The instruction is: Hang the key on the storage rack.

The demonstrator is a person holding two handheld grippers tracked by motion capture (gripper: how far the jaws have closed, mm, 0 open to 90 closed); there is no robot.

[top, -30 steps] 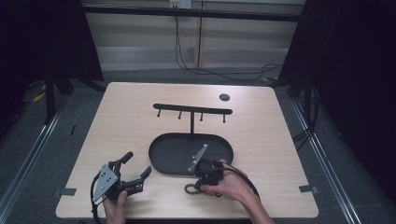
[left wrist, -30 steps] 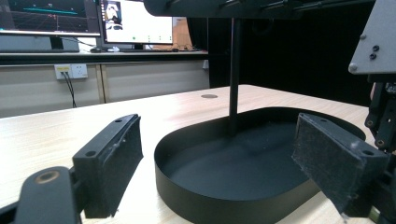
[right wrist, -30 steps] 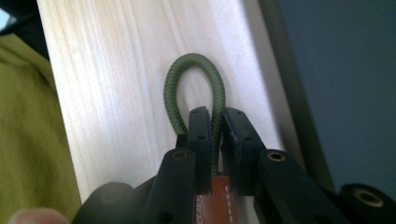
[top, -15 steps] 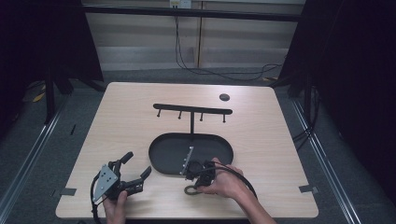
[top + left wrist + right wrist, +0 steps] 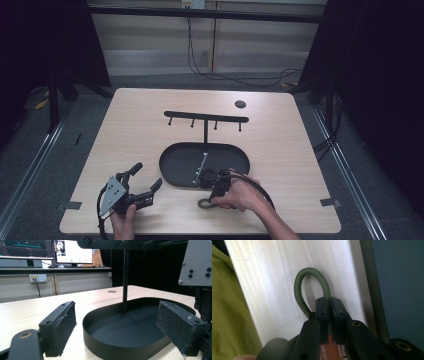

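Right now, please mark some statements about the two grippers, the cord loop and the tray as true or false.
1. The right gripper is shut on the green cord loop. True.
2. The left gripper is closed. False: its jaws stand wide apart and hold nothing.
3. The black oval tray holds several objects. False: it looks empty.
4. The hook rack stands on a post rising from the tray. True.
5. A keyring hangs on the rack. False: its hooks are bare.

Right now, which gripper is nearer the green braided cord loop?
Right. The right gripper is shut on the green braided cord loop, at the table's near edge. The left gripper is open, well off to the left, beside the black oval tray.
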